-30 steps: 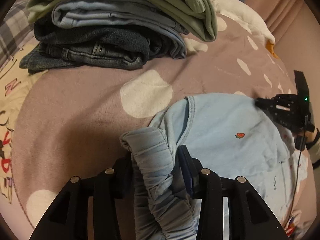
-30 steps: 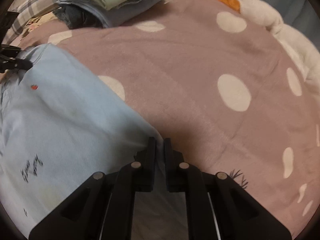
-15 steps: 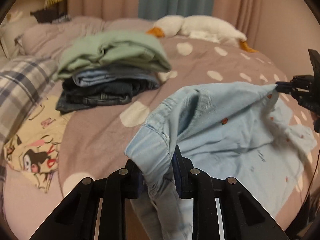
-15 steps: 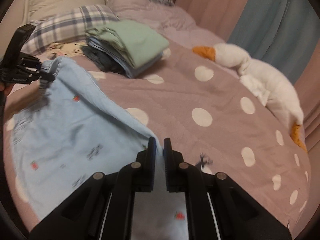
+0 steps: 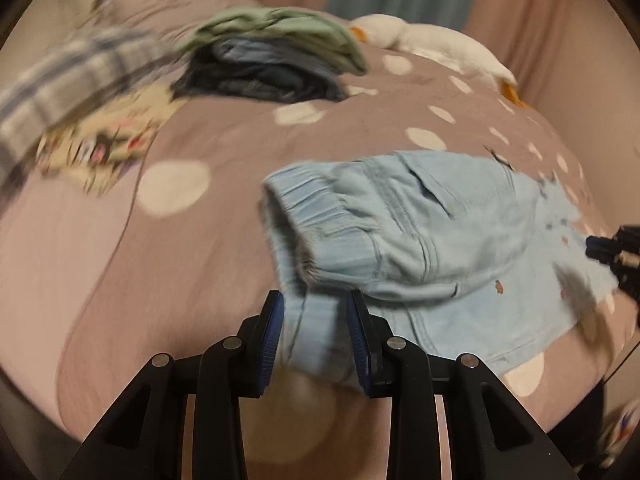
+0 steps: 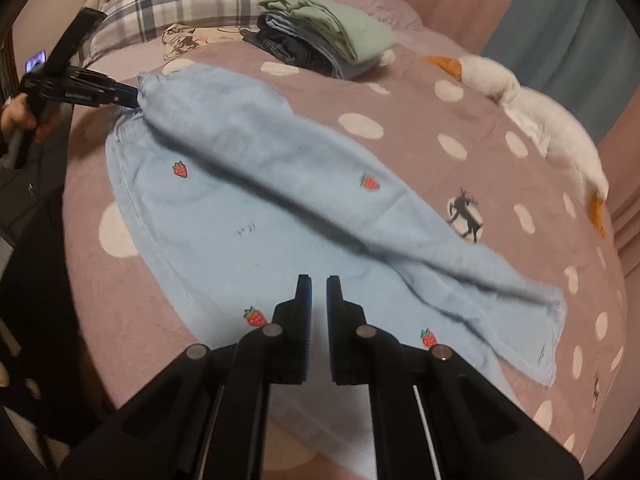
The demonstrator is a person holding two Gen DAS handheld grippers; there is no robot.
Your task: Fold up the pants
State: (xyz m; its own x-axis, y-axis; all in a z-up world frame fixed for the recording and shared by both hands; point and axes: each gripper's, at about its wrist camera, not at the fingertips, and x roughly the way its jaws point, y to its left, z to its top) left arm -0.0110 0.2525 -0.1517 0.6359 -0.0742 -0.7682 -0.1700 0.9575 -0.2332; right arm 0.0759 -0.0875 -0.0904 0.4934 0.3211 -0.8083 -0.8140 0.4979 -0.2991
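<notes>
Two grippers are at work over your bed, and only one of them has cloth in it. Your left gripper (image 5: 315,322) stands with its blue-padded fingers (image 5: 273,330) parted around the bunched elastic waistband of the light blue pants (image 6: 256,200); in the right wrist view its tip (image 6: 128,94) meets that waistband corner, which is raised off the bedspread, so it is pinching the pants there. Your right gripper (image 6: 318,308) hangs above the lower legs with its fingers nearly together, a narrow slit between them and nothing in it.

The pants lie across the mauve polka-dot bedspread (image 6: 400,92), waistband toward the near left edge of the bed, hems toward the right edge. One leg is laid diagonally over the other. Small red strawberries (image 6: 180,169) are scattered over the fabric, and there is a short dark line of script (image 6: 245,232) on the lower leg, too small for you to read. Just past the folded leg, a white dot on the bedspread carries a black reindeer figure (image 6: 464,214).

Toward the head of the bed sits a stack of folded clothes (image 6: 320,40), a sage green piece on top of blue and dark denim. Beside it lie a plaid pillow (image 6: 192,4) and a cream cartoon-print cloth (image 6: 188,38). A white plush goose (image 6: 540,108) with orange bill and feet stretches along the far right edge. The left wrist view is blurred.
</notes>
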